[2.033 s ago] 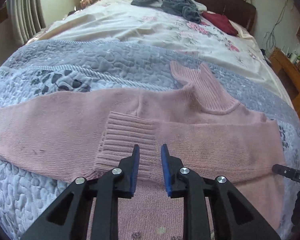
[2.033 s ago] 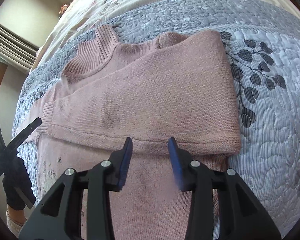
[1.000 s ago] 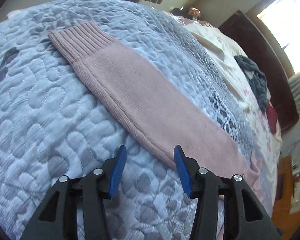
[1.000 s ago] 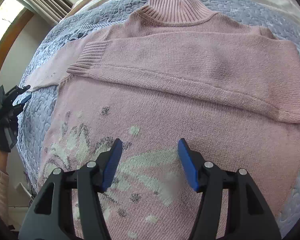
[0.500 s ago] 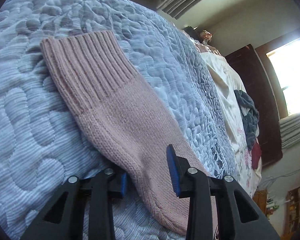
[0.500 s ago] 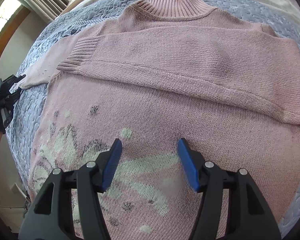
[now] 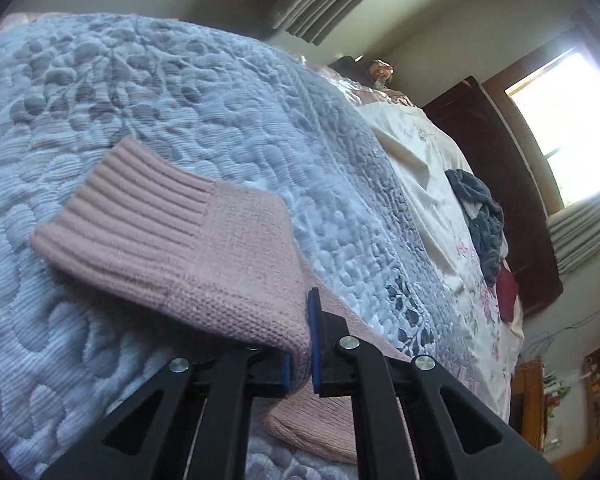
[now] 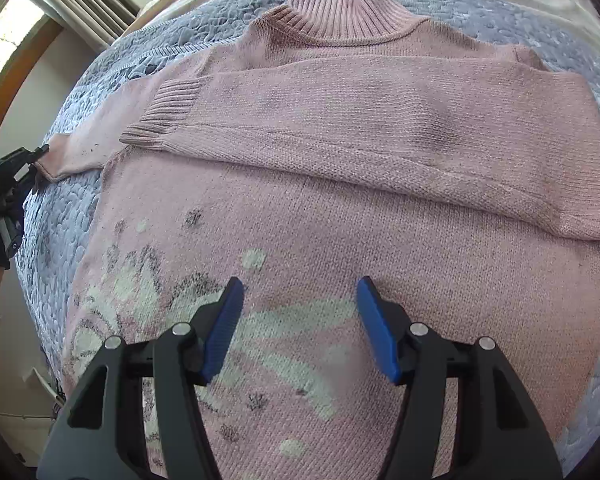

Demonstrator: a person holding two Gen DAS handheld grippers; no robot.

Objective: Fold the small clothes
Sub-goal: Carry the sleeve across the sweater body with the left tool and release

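bed: grey-blue quilt (image 8: pixel 52 240) with leaf stitching covers the near part; a cream floral sheet (image 7: pixel 432 184) lies beyond it.
sweater: pink knit sweater (image 8: pixel 340 208) lies flat on the quilt, spread out right under and ahead of the right tool, ribbed collar (image 8: pixel 348 16) at the far end, a pale flower pattern knitted into the near part.
folded sleeve: one sleeve (image 8: pixel 380 128) lies across the chest, ahead of the right tool, its ribbed cuff (image 8: pixel 164 116) pointing to that tool's left.
other sleeve: stretches out over the quilt far to the left of the right tool; its end (image 7: pixel 204 264) is raised off the quilt, ribbed cuff sticking out ahead of the left tool.
left tool: left tool (image 7: pixel 300 344) has its blue pads pressed together on the sleeve knit just behind the cuff; in the right wrist view it shows at the left edge (image 8: pixel 40 156), held by a black-gloved hand (image 8: pixel 0 236).
right tool: right tool (image 8: pixel 300 320) hangs over the sweater's patterned part, pads spread wide, nothing between them.
far side: grey clothing heap (image 7: pixel 480 216) and a dark red piece (image 7: pixel 508 292) lie on the sheet, well ahead and to the right of the left tool; dark wooden headboard (image 7: pixel 496 184) behind them, curtains (image 7: pixel 324 0) and a bright window (image 7: pixel 568 112) above.
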